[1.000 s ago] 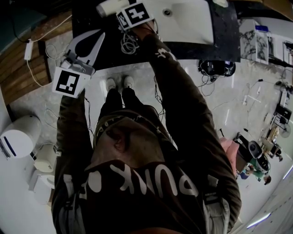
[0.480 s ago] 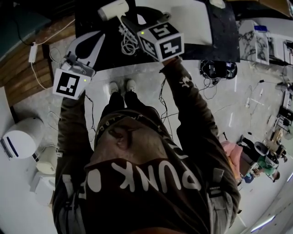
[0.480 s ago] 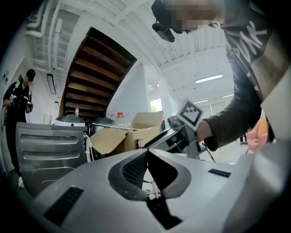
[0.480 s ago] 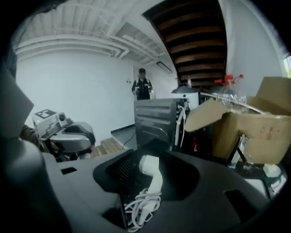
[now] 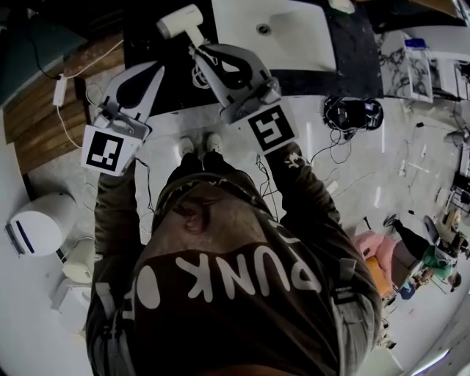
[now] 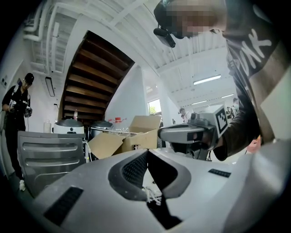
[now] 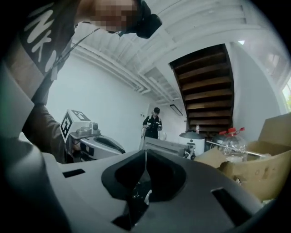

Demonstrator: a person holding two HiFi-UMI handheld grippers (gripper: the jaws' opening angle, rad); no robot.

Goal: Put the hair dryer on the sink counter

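Note:
The white hair dryer (image 5: 180, 20) lies on the dark sink counter (image 5: 150, 40), left of the white basin (image 5: 294, 40), with its coiled cord (image 5: 203, 73) trailing to the counter's front edge. My right gripper (image 5: 196, 50) hangs raised in front of the counter with its tips just short of the dryer. Its jaws have just been closing, nothing is between them, and in the right gripper view they meet, shut (image 7: 145, 152). My left gripper (image 5: 159, 66) is held up further left, also shut and empty (image 6: 146, 152). Each gripper view shows the other gripper beside it.
Cables and a black device (image 5: 349, 110) lie on the pale floor to the right. A white round appliance (image 5: 33, 224) stands at the left. Ahead are a cardboard box (image 6: 132, 134), water bottles (image 7: 234, 139), a wooden stair and a person in black (image 7: 153, 123).
My right gripper has let go of the hair dryer, risen and drawn back from the counter, rolled over and shut. The dryer stays on the counter. My left gripper has risen a little.

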